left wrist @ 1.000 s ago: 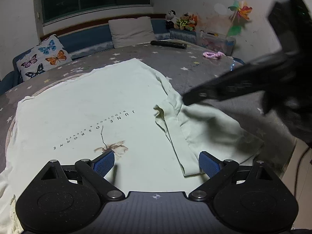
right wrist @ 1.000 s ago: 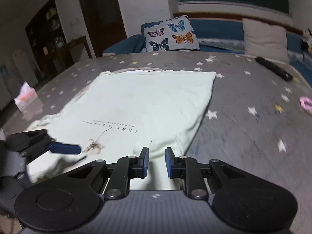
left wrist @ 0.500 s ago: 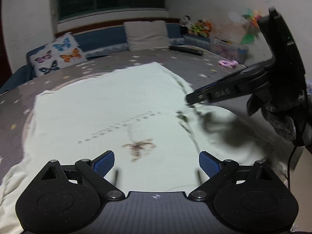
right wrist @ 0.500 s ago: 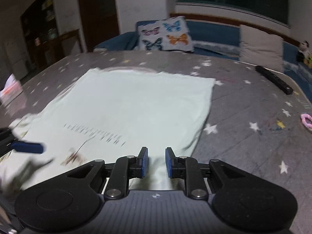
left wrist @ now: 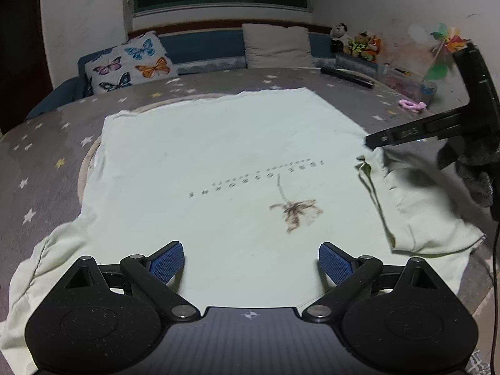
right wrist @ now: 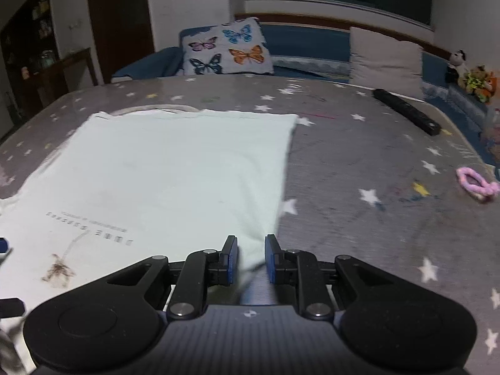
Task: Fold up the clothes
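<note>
On the surface our shirt (left wrist: 218, 168) lies flat with only the right sleeve (left wrist: 415, 206) turned in; left gripper (left wrist: 250, 259) gapes empty, right gripper (right wrist: 250, 259) is nearly closed on the sleeve.

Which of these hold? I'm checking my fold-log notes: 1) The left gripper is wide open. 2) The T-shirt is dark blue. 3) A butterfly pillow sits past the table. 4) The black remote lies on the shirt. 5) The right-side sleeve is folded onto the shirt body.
1) True: the left gripper has its jaws spread wide above the T-shirt.
2) False: it is pale green.
3) True: the butterfly pillow leans on the bench behind.
4) False: the remote lies on the starry table cover, apart from the shirt.
5) True: the sleeve is folded inward.
</note>
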